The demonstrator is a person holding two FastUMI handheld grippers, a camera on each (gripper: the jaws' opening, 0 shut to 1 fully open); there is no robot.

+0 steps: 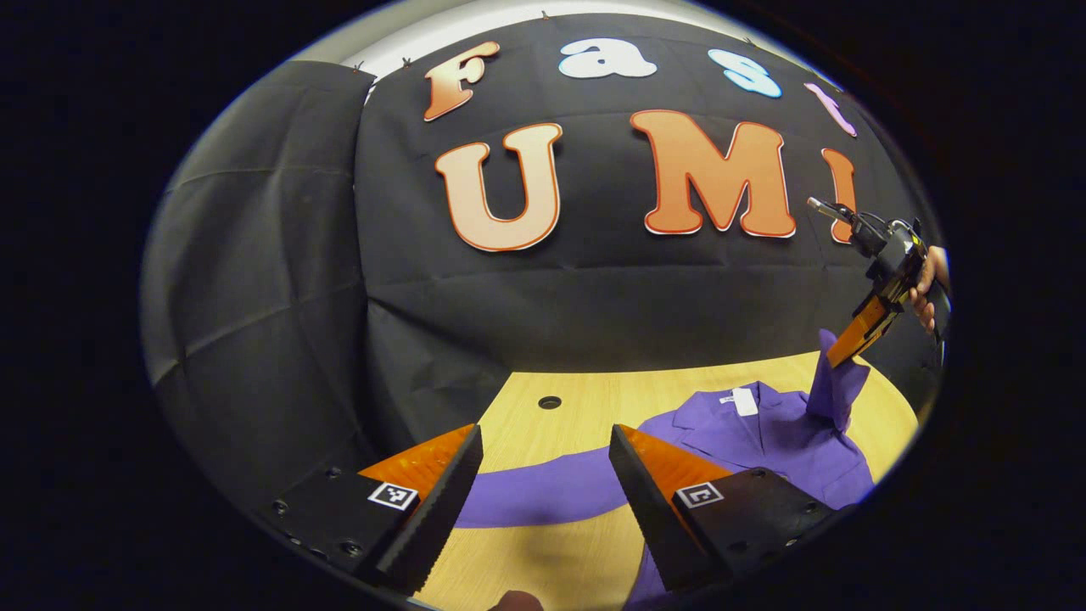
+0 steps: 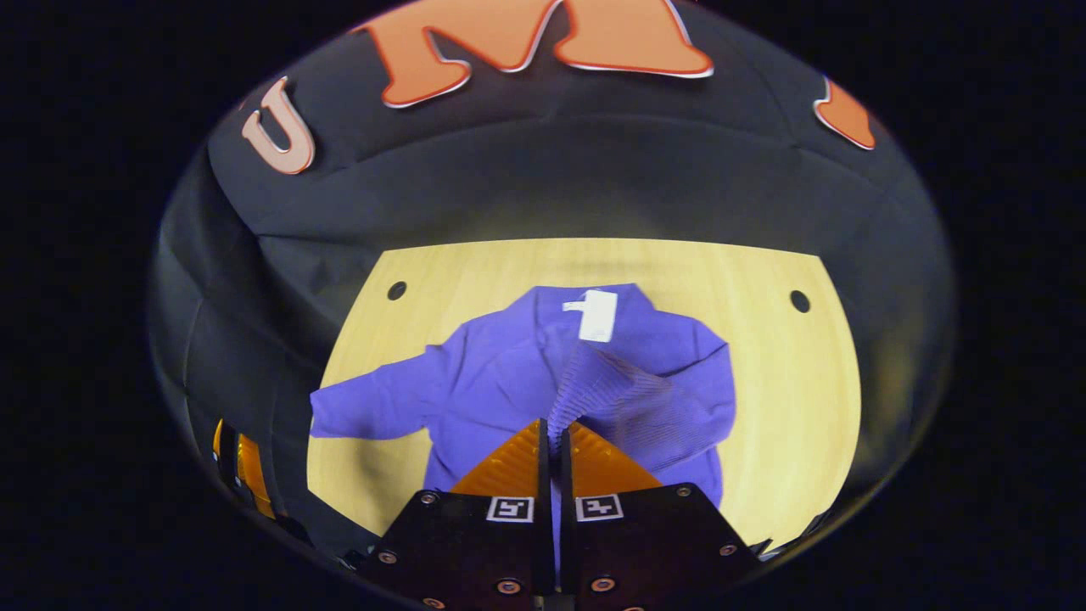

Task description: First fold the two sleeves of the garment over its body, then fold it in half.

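Note:
A purple garment [image 2: 501,373] with a white neck label [image 2: 596,316] lies flat on the wooden table [image 2: 789,382]. My right gripper [image 2: 553,431] is shut on the ribbed cuff of one sleeve [image 2: 611,390], which it holds lifted above the body. In the left gripper view that gripper [image 1: 859,329] hangs at the far right with the sleeve [image 1: 836,386] drooping from it and a hand [image 1: 927,284] on its handle. My left gripper [image 1: 545,441] stands open above the other sleeve [image 1: 543,492], which stretches out flat across the table.
The table [image 1: 594,399] has a round hole [image 1: 549,402] near its back edge, and two such holes [image 2: 396,290] show in the right gripper view. Black cloth wall runs close behind and to the left of the table.

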